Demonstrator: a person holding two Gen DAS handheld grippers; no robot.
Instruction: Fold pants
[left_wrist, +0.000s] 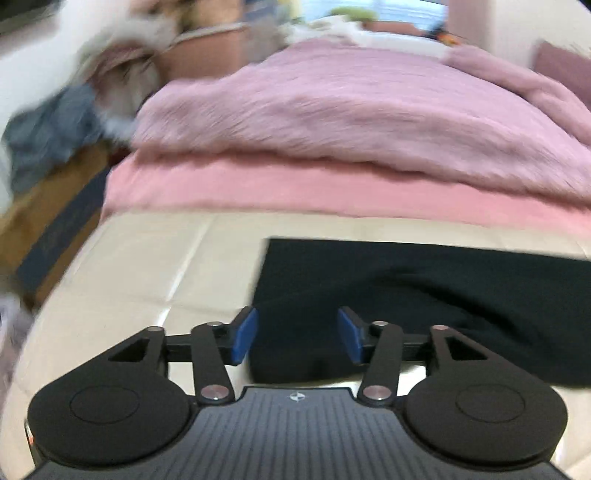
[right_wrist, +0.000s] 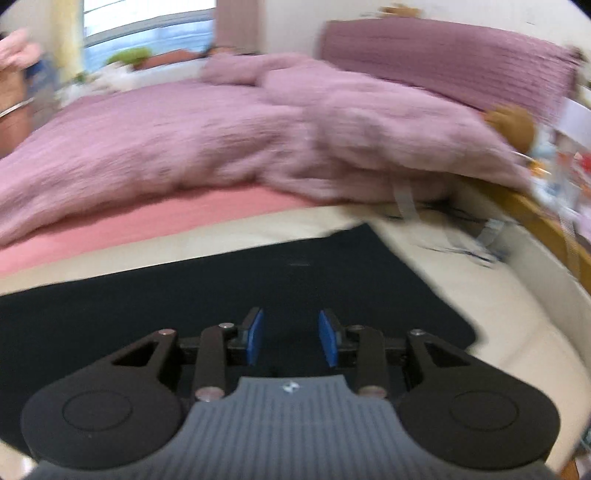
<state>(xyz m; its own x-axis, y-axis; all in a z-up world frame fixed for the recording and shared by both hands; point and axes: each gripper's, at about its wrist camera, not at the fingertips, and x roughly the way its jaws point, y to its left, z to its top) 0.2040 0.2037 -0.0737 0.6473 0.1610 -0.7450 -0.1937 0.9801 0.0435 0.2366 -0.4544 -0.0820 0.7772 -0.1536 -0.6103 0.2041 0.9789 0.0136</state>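
Black pants (left_wrist: 424, 295) lie flat on the cream mattress (left_wrist: 147, 266), folded lengthwise. In the left wrist view my left gripper (left_wrist: 297, 334) is open and empty, hovering over the pants' left end. In the right wrist view the pants (right_wrist: 221, 291) stretch from the left edge to a rounded right end. My right gripper (right_wrist: 291, 338) is open and empty, above the pants near their front edge. Both views are motion-blurred.
A mauve duvet (left_wrist: 351, 118) and pink sheet (left_wrist: 258, 192) cover the far half of the bed. Clothes (left_wrist: 48, 133) pile on a wooden box at left. A purple headboard cushion (right_wrist: 443, 59), a wooden bed edge (right_wrist: 535, 218) and loose straps (right_wrist: 461, 240) lie at right.
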